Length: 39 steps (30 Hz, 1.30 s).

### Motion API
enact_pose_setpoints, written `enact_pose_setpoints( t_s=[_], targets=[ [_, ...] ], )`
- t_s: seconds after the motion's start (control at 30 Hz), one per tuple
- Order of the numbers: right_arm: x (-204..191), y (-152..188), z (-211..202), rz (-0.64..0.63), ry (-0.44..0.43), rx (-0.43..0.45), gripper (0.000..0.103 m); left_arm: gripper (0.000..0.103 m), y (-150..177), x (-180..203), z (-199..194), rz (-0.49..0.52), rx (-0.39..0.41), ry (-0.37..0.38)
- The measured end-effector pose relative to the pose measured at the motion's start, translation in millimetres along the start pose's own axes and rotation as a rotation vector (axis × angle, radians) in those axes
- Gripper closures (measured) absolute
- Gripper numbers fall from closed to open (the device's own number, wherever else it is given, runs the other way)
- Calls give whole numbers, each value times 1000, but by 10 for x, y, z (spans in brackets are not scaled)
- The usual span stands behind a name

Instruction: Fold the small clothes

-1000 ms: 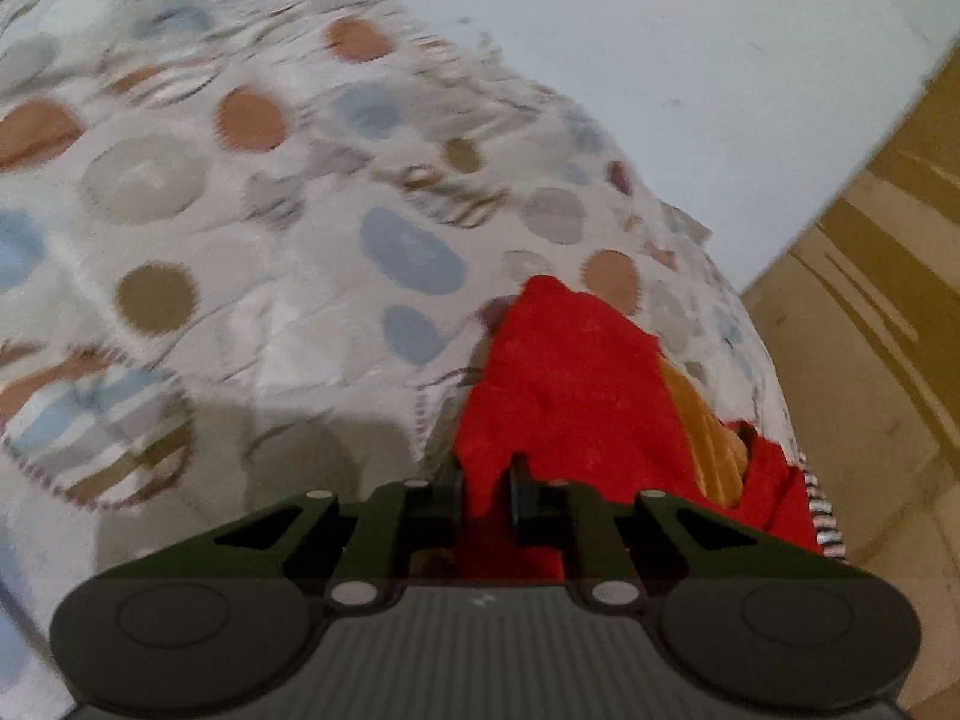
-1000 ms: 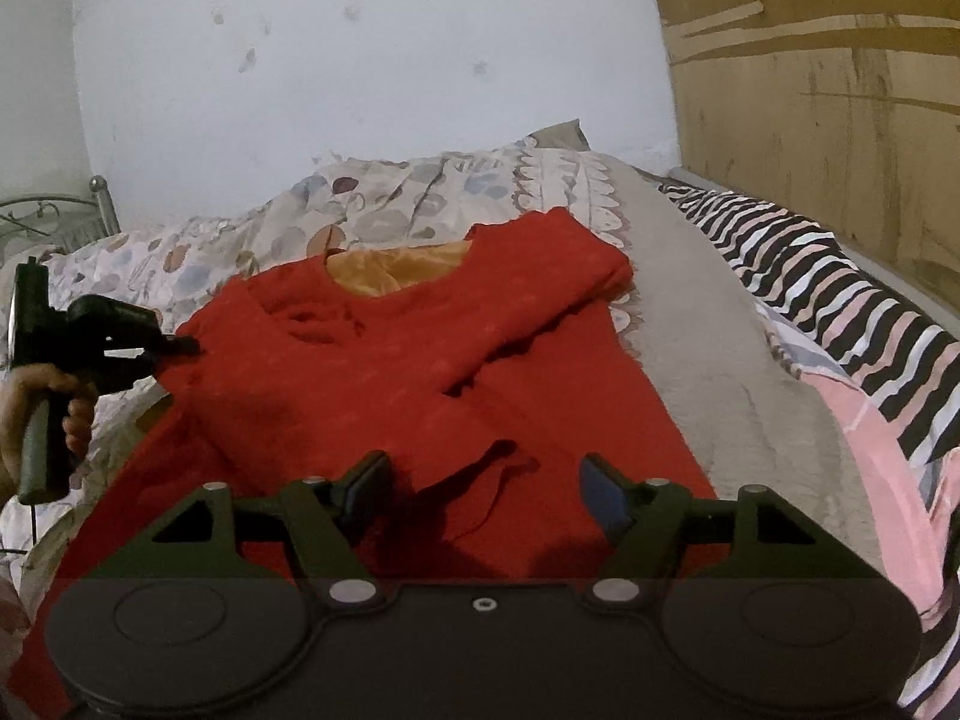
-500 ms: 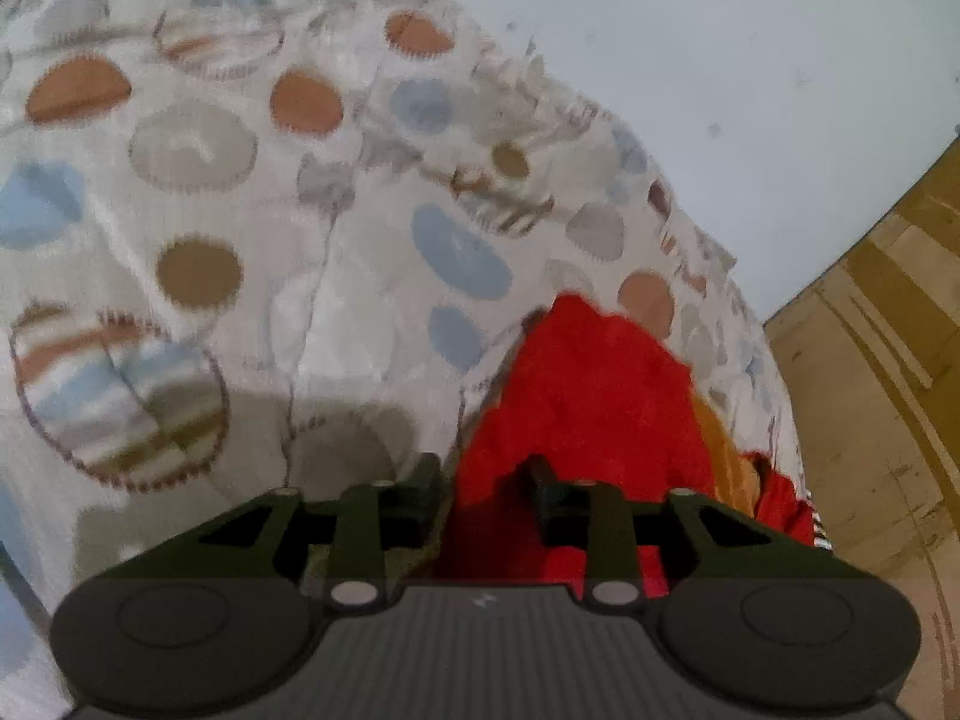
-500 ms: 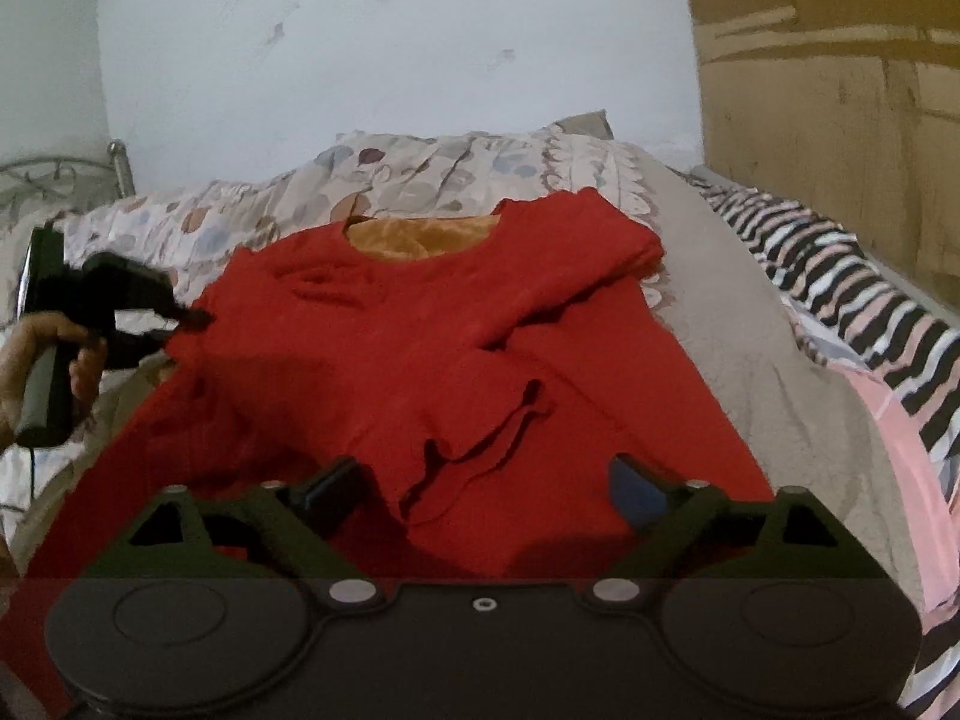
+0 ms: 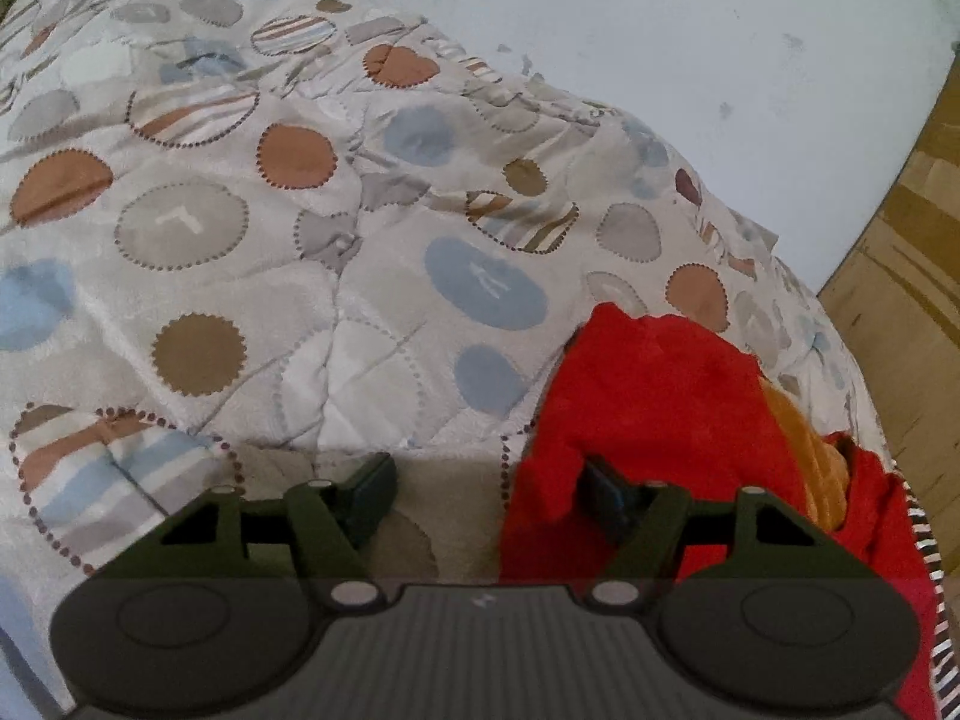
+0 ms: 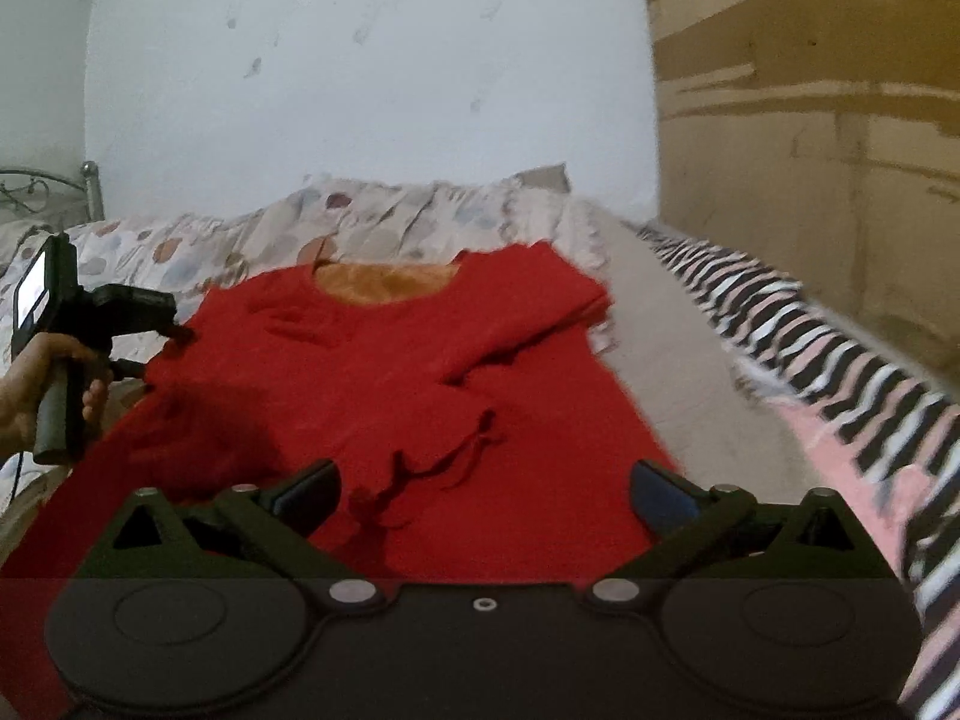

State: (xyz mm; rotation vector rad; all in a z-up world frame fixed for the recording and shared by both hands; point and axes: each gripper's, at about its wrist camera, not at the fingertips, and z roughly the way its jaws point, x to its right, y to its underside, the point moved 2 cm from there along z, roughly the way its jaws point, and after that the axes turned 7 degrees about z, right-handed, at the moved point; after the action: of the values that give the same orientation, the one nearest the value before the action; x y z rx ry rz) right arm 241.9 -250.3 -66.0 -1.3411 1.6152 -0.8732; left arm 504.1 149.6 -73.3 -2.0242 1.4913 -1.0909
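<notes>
Red top lies flat on the bed over the spotted quilt, neck opening with its orange lining toward the wall, one sleeve already folded across the chest, likely so the body can fold over it next. Left claw sits at the shoulder edge; jaws are opening, with the cloth edge lying against the inner face of one finger but not pinched, so it looks like a release after laying that side down. Right claw hovers low over the sleeve cuff, jaws opening to full width, cloth below them, nothing gripped. The right view is motion-blurred, so whether its tips touch the fabric I can't tell. Striped bedding lies alongside, clear of the fold.
</notes>
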Motion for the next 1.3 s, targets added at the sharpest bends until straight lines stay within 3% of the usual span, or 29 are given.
enact_pose_setpoints(
  t_s=[0.07,0.1,0.17,0.3,0.43,0.53,0.73,0.93,1.03,1.17,1.3],
  targets=[
    [93,17,-93,0,23,-2,1,25,4,-51,-76,-37,-3,21],
    [139,27,-130,5,30,-4,1,16,-2,-46,-133,-35,-17,16],
    [229,51,-212,17,42,-6,1,9,-17,44,-269,45,-48,-30],
    [311,76,-387,33,40,7,1,0,45,269,-697,225,7,-102],
    [326,109,-576,32,25,14,1,0,207,378,-1149,375,63,-158],
    [320,137,-716,15,8,13,1,0,407,407,-1521,406,104,-189],
    [274,256,-933,-98,-10,-20,1,0,938,529,-2283,487,136,-111],
    [203,439,-1062,-225,-58,-103,1,0,1362,973,-2815,845,146,-46],
    [146,566,-1141,-302,-43,-111,1,0,1480,1142,-2947,938,139,2],
    [39,775,-1190,-435,-15,-107,1,0,1648,1301,-2962,996,102,44],
    [-74,1006,-1082,-612,68,-102,1,0,1839,1356,-2926,1027,68,83]
  ],
)
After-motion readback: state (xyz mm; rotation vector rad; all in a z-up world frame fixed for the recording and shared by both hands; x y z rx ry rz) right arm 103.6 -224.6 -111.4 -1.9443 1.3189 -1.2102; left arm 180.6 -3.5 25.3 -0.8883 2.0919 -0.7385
